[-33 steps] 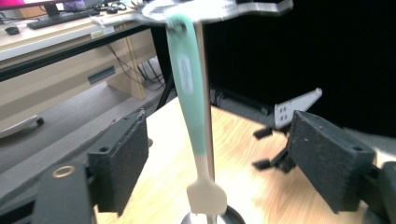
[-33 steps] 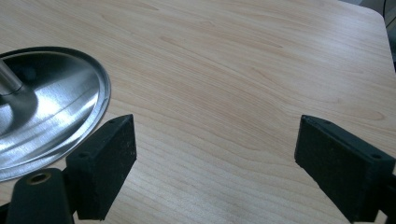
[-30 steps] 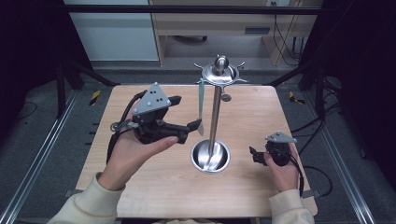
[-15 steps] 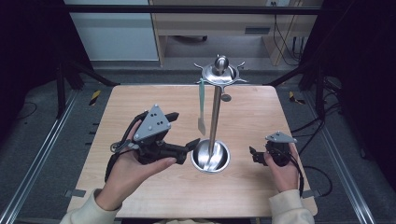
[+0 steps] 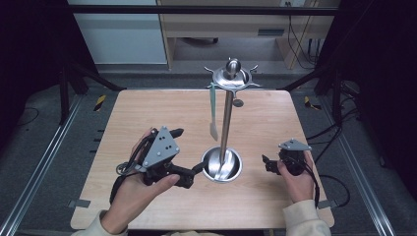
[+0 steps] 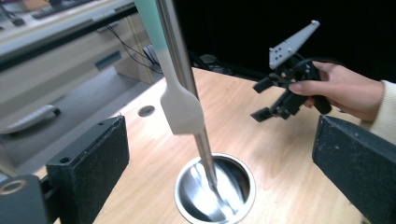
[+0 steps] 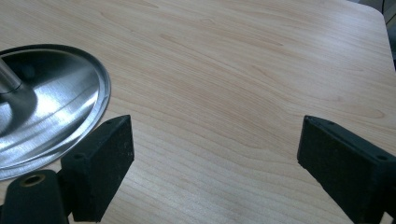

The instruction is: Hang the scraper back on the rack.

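Wooden surface: a light wood-grain table (image 5: pixel 147 113) with rounded corners carries everything, seen from above.
Stand: a tall polished steel utensil stand (image 5: pixel 226 123) rises upright near the table's middle, with a round bowl-shaped steel base (image 5: pixel 222 164) and a disc-shaped top with hooks (image 5: pixel 232 76).
Hanging utensil: a pale mint-green and white flat spatula (image 5: pixel 213 110) hangs from a hook on the stand's left side, blade down, just beside the pole and clear of the base. In the left gripper view the spatula (image 6: pixel 180 105) hangs straight ahead, against the pole.
Left tool: the black left gripper (image 5: pixel 189 150), topped by a grey 3-cornered plate, is held in the person's left hand (image 5: pixel 135 196) at the front left of the table. Its 2 jaws stand wide apart and hold nothing. 1 jaw tip lies just beside the rim of the base; I cannot tell whether it touches.
Right tool: the black right gripper (image 5: pixel 265 164) is held in the person's right hand (image 5: pixel 297 179) to the right of the base, apart from it. Its own view shows 2 jaws spread wide over bare wood, empty, with the base (image 7: pixel 46 112) at the left.
Sleeves: cream-coloured cuffs (image 5: pixel 305 219) enter from the bottom edge.
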`<action>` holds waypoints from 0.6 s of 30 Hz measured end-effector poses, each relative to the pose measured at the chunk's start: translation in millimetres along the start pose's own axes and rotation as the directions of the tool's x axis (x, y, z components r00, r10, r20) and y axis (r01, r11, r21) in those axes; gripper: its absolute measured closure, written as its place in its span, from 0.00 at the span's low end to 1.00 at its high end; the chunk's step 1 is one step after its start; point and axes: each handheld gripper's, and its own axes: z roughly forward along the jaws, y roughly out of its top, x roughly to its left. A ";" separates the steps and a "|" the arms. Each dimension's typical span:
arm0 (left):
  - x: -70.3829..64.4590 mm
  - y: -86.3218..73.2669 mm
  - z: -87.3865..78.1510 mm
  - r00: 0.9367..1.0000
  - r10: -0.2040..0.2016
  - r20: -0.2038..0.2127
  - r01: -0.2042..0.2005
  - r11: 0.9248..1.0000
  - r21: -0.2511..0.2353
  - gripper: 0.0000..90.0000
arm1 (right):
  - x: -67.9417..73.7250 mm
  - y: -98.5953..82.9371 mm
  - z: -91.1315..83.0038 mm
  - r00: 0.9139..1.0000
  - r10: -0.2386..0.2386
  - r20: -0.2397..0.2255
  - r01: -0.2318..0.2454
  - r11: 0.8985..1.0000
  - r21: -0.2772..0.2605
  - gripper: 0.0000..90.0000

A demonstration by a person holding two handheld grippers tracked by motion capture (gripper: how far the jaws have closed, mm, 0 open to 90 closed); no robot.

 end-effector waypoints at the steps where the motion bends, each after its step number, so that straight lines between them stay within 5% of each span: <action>1: 0.1 -2.3 0.4 1.000 -0.006 0.004 0.006 1.000 0.002 0.04 | -0.2 -0.1 0.0 1.000 -0.001 0.000 0.001 1.000 0.000 0.12; 18: 24.0 -53.8 8.0 0.996 -0.023 -0.088 0.031 0.996 0.082 0.06 | 0.8 -0.9 -1.0 1.000 -0.001 0.005 0.001 1.000 -0.008 0.12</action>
